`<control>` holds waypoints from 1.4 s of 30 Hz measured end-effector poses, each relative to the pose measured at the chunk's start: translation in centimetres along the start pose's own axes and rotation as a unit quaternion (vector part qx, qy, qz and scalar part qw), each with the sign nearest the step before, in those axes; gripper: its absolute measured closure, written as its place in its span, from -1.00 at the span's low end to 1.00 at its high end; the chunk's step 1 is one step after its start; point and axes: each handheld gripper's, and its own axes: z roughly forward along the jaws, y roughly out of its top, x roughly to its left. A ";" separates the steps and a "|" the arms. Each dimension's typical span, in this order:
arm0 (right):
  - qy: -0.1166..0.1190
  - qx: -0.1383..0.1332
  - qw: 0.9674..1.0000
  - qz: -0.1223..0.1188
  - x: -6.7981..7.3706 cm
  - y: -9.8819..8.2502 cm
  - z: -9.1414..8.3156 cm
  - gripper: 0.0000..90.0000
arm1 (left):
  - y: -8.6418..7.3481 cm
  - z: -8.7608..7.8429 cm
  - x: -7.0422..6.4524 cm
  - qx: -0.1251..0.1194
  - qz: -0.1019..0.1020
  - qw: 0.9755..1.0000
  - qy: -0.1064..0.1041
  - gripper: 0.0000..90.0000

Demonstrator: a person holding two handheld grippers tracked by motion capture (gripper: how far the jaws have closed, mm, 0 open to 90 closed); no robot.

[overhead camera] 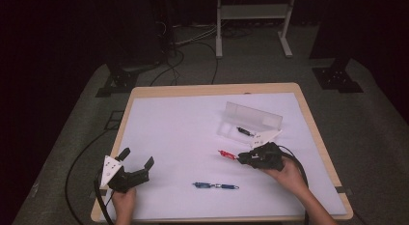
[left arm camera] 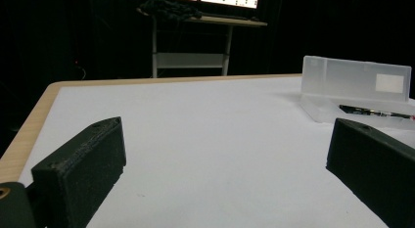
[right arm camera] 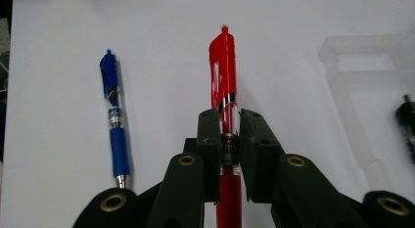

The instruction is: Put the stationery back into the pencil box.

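Fingers (right arm camera: 210, 140) of our right gripper (right arm camera: 230, 135) clamp the red pen (right arm camera: 223, 61) mid-barrel, just in front of the clear case (overhead camera: 251, 119), probably for stowing; left gripper (overhead camera: 137, 156) spread empty; blue pen (overhead camera: 215, 186) on the desk (overhead camera: 173, 123), nearer us.

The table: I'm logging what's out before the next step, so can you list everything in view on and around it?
red pen: 1, red, clamped in the right claw
blue pen: 1, blue, lying free near the table's front edge
black pen: 1, black, inside the open case
pencil case: 1, clear, lid open, far right of table
table: 1, wooden edge, white top
stand: 1, white, on the floor behind
left claw: 1, black, open, front left
right claw: 1, black, shut on the red pen
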 end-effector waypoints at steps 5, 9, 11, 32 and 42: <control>-0.011 0.002 1.000 0.000 -0.8 1.0 -0.6 0.75 | 0.0 0.0 0.1 0.002 0.000 1.000 -0.001 -0.99; -0.020 0.003 1.000 -0.003 -1.5 1.7 -1.0 0.75 | 0.0 0.0 0.0 0.001 -0.002 1.000 -0.001 -0.99; -0.026 0.006 1.000 -0.001 -2.0 2.0 -1.2 0.75 | 0.0 0.0 0.1 0.001 -0.002 1.000 -0.001 -0.99; -0.058 0.017 0.998 0.021 -6.5 3.0 -1.5 0.75 | 0.0 0.0 0.1 -0.001 -0.006 1.000 -0.004 -0.99; -0.066 0.029 0.996 0.046 -8.6 1.5 -0.9 0.75 | 0.0 0.0 0.1 -0.002 -0.004 1.000 -0.003 -0.99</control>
